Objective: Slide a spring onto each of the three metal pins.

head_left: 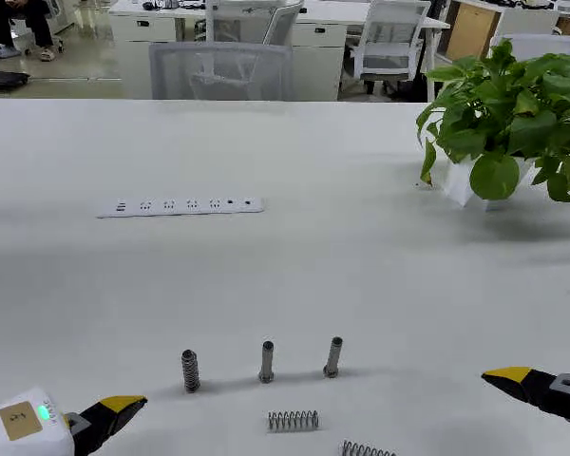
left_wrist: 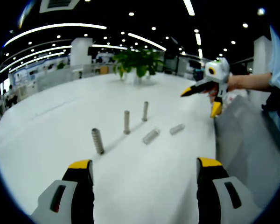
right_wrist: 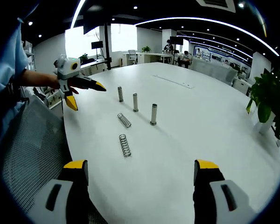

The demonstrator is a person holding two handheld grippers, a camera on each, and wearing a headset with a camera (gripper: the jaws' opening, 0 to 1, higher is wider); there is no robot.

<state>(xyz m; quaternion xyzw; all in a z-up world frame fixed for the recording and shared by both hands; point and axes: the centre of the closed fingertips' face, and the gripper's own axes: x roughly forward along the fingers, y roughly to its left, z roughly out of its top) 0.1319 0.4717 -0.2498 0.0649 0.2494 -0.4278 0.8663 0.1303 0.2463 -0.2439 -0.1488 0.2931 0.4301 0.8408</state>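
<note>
Three metal pins stand in a row near the front of the white table point(head_left: 361, 256). The left pin point(head_left: 190, 370) point(left_wrist: 98, 141) point(right_wrist: 120, 94) wears a spring. The middle pin point(head_left: 266, 362) point(left_wrist: 126, 122) point(right_wrist: 135, 102) and the right pin point(head_left: 333, 357) point(left_wrist: 145, 111) point(right_wrist: 153, 114) are bare. Two loose springs lie flat in front of them: one point(head_left: 293, 419) point(left_wrist: 150, 136) point(right_wrist: 124, 120) by the middle pin, the other point(head_left: 366, 449) point(left_wrist: 177, 129) point(right_wrist: 125, 145) nearer me. My left gripper point(head_left: 114, 410) point(left_wrist: 144, 163) is open at the front left, holding nothing. My right gripper point(head_left: 522, 380) point(right_wrist: 141, 164) is open at the front right, also holding nothing.
A white power strip point(head_left: 180, 205) lies mid-table to the left. A potted green plant point(head_left: 508, 123) stands at the back right. Grey mesh chairs point(head_left: 220, 71) and more desks sit beyond the far edge.
</note>
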